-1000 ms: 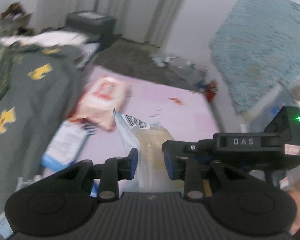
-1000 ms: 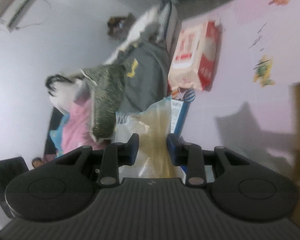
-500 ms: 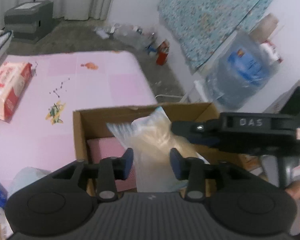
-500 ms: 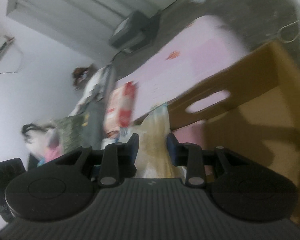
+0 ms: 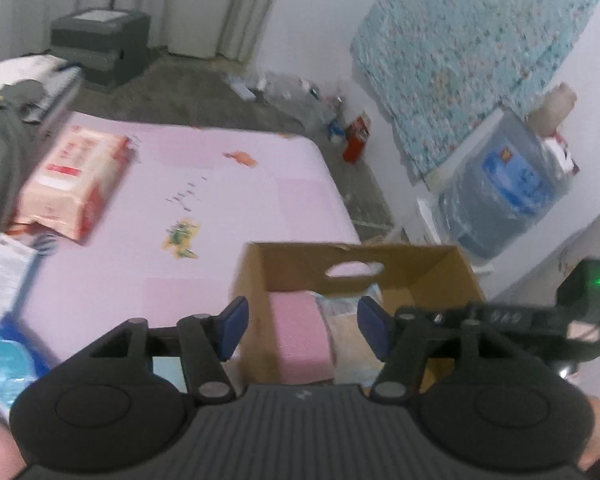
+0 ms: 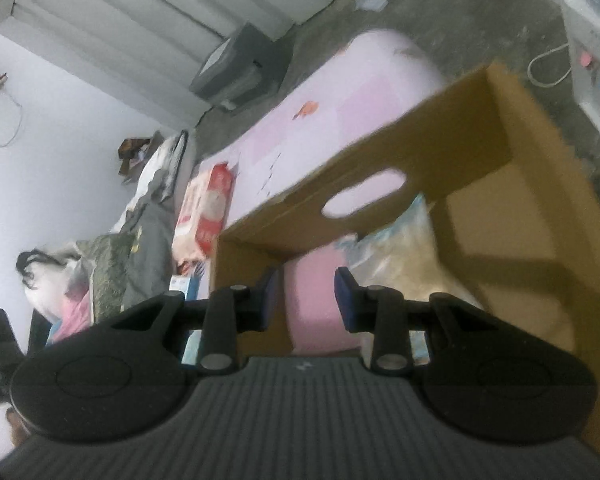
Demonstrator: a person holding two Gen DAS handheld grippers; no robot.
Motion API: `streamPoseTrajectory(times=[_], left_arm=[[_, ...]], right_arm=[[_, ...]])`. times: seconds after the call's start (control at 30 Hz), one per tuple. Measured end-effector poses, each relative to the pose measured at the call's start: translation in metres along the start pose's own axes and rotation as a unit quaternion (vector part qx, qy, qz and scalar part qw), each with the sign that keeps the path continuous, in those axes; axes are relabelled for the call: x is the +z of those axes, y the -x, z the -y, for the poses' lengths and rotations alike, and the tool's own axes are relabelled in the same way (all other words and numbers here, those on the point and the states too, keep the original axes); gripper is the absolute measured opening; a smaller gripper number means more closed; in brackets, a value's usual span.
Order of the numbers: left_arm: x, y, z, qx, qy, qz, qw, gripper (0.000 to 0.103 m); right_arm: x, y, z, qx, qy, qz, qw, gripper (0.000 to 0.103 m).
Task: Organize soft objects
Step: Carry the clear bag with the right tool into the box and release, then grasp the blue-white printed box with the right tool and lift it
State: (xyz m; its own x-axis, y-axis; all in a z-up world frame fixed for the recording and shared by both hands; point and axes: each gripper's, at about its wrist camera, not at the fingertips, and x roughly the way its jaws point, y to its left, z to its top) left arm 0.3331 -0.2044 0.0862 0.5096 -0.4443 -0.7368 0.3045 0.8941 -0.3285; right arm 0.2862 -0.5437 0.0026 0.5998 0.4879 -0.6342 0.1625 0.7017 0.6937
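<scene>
An open cardboard box (image 5: 300,264) (image 6: 480,152) stands on the pink mat. Inside lie a pink pad (image 5: 300,332) (image 6: 320,300) and a clear bag of beige stuff (image 5: 350,340) (image 6: 404,256). My left gripper (image 5: 302,328) is open and empty above the box's near side. My right gripper (image 6: 306,294) is open and empty over the pink pad; its body shows at the right in the left wrist view (image 5: 500,320). A red and white soft pack (image 5: 72,184) (image 6: 206,204) lies on the mat to the left.
The pink mat (image 5: 204,184) covers the floor. A blue and white packet (image 5: 0,292) lies at the left edge. Grey clothes (image 6: 144,248) are piled at the left. A blue water jug (image 5: 504,196) stands right of the box. A grey printer (image 5: 100,44) stands far back.
Both grippers carried the clear bag from the mat over the box, then opened. The bag now lies in the box beside the pink pad.
</scene>
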Motion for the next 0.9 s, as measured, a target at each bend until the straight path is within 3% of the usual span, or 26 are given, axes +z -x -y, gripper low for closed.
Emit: streamPoseTrajectory(times=[0.13, 0.33, 0.5, 0.67, 0.77, 0.9], left_arm=[[-0.008, 0.028, -0.034, 0.033, 0.011, 0.013, 0.9993, 0.062], [-0.024, 0.07, -0.11, 0.094, 0.043, 0.027, 0.9943, 0.062], [-0.035, 0.105, -0.169, 0.142, 0.068, 0.052, 0.9861, 0.062], [-0.039, 0.115, -0.2, 0.165, 0.074, 0.057, 0.9818, 0.062], [-0.038, 0.108, -0.202, 0.172, 0.043, 0.042, 0.9833, 0.062], [-0.039, 0.082, -0.197, 0.195, -0.021, 0.016, 0.9804, 0.062]], right_arm=[[-0.011, -0.034, -0.003, -0.016, -0.003, -0.031, 0.999, 0.031], [-0.016, -0.076, 0.012, -0.085, -0.008, -0.047, 0.995, 0.031], [-0.018, -0.056, -0.002, -0.047, -0.008, -0.035, 0.998, 0.032], [-0.02, -0.031, -0.056, 0.01, 0.028, -0.031, 0.999, 0.035], [-0.019, -0.036, -0.099, 0.046, 0.051, -0.042, 0.997, 0.041], [-0.024, -0.073, -0.151, 0.088, 0.061, -0.082, 0.991, 0.048]])
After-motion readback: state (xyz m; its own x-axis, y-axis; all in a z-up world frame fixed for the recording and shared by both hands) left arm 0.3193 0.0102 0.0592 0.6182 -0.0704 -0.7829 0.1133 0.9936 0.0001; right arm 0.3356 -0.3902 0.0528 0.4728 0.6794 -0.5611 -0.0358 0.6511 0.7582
